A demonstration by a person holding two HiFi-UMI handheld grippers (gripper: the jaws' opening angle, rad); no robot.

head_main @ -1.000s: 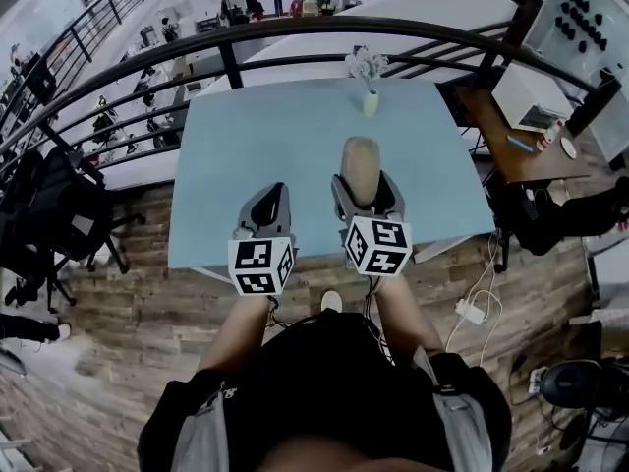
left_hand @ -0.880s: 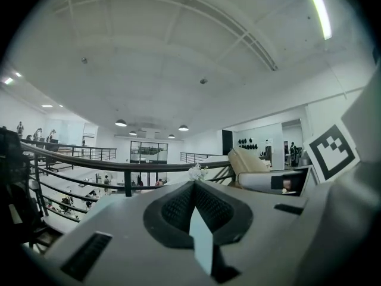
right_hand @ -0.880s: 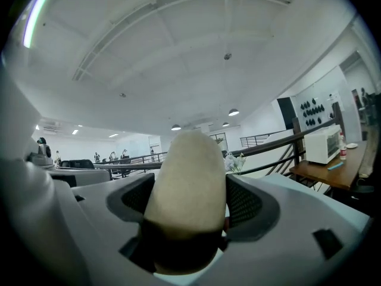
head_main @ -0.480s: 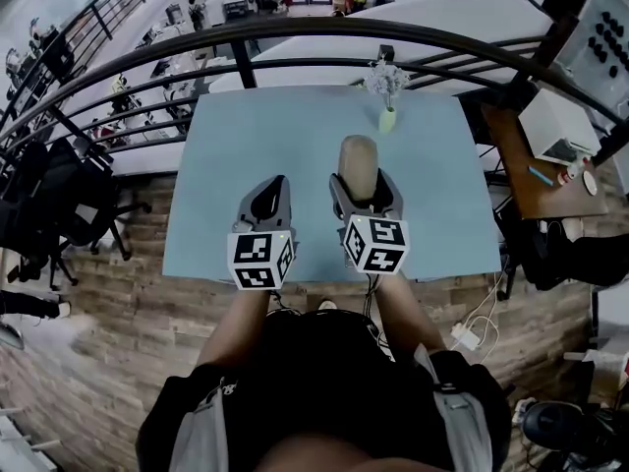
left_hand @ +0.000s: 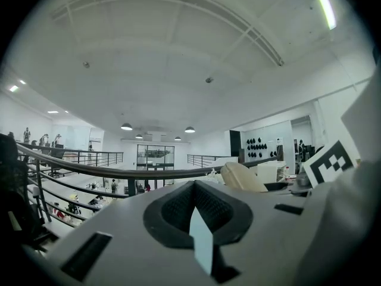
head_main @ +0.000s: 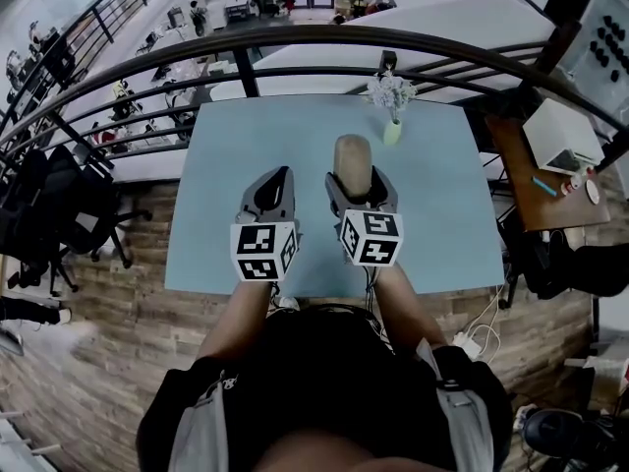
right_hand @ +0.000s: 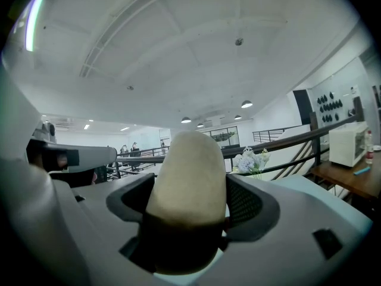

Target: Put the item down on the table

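Closest to me, both forearms reach out from a dark top, each ending in a marker cube: the left one [head_main: 263,252] and the right one [head_main: 371,238]. Both sit over the near edge of the light blue worktop [head_main: 236,146].

Just past the cubes, my left gripper [head_main: 274,177] has its jaws pressed together with nothing in them. In the left gripper view the dark pads meet, and only a thin sliver of blue shows below them.

My right gripper [head_main: 355,183] is beside it, a little apart, and is pinching the item [head_main: 352,155]. This is a rounded beige piece that stands upright between the pads, its domed top rising well above the jaws. In the right gripper view both pads press its lower sides. It is over the middle of the worktop, but I cannot tell whether its base touches the surface.

Farther on, near the far edge, a small vase [head_main: 392,132] holds pale flowers. Behind the worktop runs a dark curved railing [head_main: 295,39]. To the right of it stands a brown side table [head_main: 536,170], and below the railing a lower hall opens out.
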